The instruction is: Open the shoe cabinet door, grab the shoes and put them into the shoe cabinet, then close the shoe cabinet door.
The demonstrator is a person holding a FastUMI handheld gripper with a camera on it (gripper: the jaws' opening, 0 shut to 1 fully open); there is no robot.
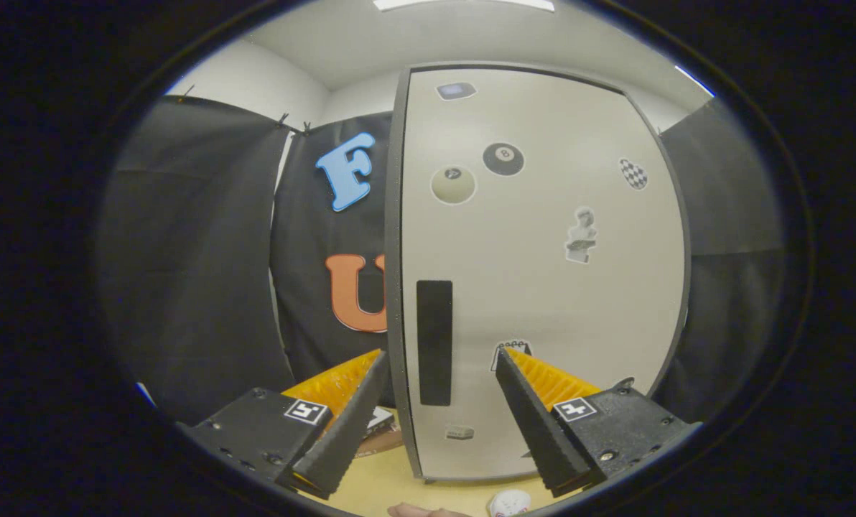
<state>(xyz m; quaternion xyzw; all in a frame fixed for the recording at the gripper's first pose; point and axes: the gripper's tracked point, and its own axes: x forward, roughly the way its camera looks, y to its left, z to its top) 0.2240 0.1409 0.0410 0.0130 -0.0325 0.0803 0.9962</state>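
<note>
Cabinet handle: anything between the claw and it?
Nothing visible. The claw is open, its fingers spread either side of the black handle on the shut cabinet door, with clear space ahead. The door itself still blocks the way into the cabinet.

Even, fairly bright light falls from a ceiling panel [464, 4] above, leaving the pale cabinet door [543, 273] softly lit without glare. Fisheye distortion bows the door's edges (most strongly near the rim). Shadows are faint; focus stays reasonably sharp throughout.
</note>
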